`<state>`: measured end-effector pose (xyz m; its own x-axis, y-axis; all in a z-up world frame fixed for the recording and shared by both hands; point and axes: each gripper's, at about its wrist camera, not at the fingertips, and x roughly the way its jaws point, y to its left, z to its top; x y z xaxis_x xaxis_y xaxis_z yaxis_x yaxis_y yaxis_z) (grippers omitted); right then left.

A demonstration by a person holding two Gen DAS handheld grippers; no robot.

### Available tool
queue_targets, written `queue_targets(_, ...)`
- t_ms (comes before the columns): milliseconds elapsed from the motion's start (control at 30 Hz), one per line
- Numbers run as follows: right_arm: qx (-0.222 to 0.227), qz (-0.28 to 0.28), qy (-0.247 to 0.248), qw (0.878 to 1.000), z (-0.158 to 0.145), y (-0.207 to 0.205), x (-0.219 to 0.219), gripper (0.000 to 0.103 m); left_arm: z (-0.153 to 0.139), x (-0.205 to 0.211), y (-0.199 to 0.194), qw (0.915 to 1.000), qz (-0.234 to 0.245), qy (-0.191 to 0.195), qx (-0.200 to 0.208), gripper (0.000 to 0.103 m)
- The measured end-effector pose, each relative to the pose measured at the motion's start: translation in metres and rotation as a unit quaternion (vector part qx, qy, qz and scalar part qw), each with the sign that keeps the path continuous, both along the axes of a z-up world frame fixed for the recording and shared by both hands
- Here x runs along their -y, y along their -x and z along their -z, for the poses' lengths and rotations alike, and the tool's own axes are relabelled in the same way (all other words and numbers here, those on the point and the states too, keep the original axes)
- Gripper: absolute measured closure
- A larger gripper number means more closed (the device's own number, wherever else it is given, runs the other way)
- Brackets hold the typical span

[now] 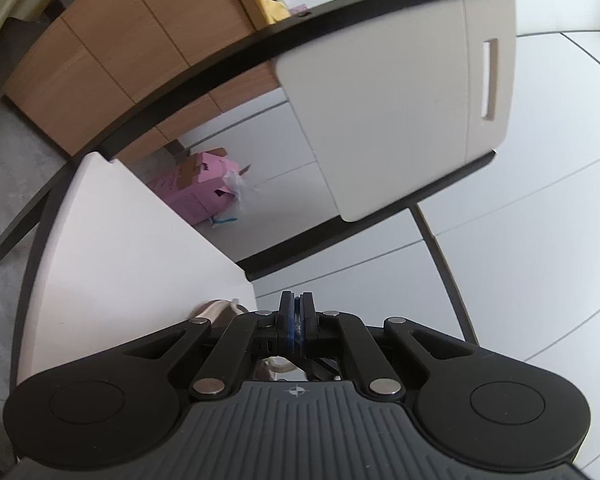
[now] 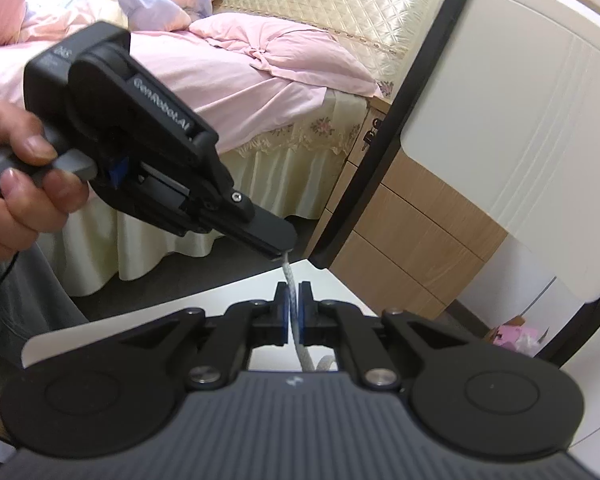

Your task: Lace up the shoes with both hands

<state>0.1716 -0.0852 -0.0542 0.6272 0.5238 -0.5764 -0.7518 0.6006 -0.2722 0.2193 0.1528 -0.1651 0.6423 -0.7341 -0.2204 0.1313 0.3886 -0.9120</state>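
White laminate makes up the table (image 2: 260, 280) under both tools, its corner jutting towards a pink-sheeted bed (image 2: 204, 68) that only the right wrist view takes in; the left wrist view looks the other way, at a white chair back (image 1: 396, 108) and a pink box (image 1: 198, 188) on the floor.

The left gripper (image 2: 278, 250), held in a hand (image 2: 8, 184), comes in from the side with its fingers pressed flat together on the tip of the grey shoelace (image 2: 289, 270); the right gripper (image 2: 294, 312) has its pads narrowed on the same lace a little lower down, so the short stretch between them runs straight and taut, probably to keep the stiff end steady for threading.

In the left wrist view that gripper's fingers (image 1: 285, 312) meet almost pad to pad and the lace cannot be made out between them; the right wrist view alone shows the grip.

The shoe is barely visible: a beige edge (image 1: 216, 308) shows beside the left tool, and I cannot tell which eyelet is next.
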Motion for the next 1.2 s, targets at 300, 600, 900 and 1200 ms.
queue_targets(300, -0.182, 0.046, -0.192, 0.963, -0.006, -0.019, 0.024, 0.092, 0.01, -0.011, -0.003, 0.9989, -0.025, 0.035, -0.022, 0.1)
queue_targets(600, -0.433, 0.187, -0.527, 0.707, 0.057, -0.054, 0.088, 0.059, 0.01, -0.011, -0.005, 0.9966, -0.027, 0.076, -0.012, 0.1)
queue_targets(900, -0.462, 0.214, -0.586, 0.631, 0.074, -0.055, 0.092, 0.071, 0.008, -0.007, -0.005, 0.9966, -0.013, 0.081, -0.008, 0.1)
queue_targets(1200, -0.442, 0.204, -0.595, 0.639, 0.072, -0.062, 0.087, 0.099, 0.01, -0.009, -0.004, 0.9938, -0.012, 0.11, -0.008, 0.1)
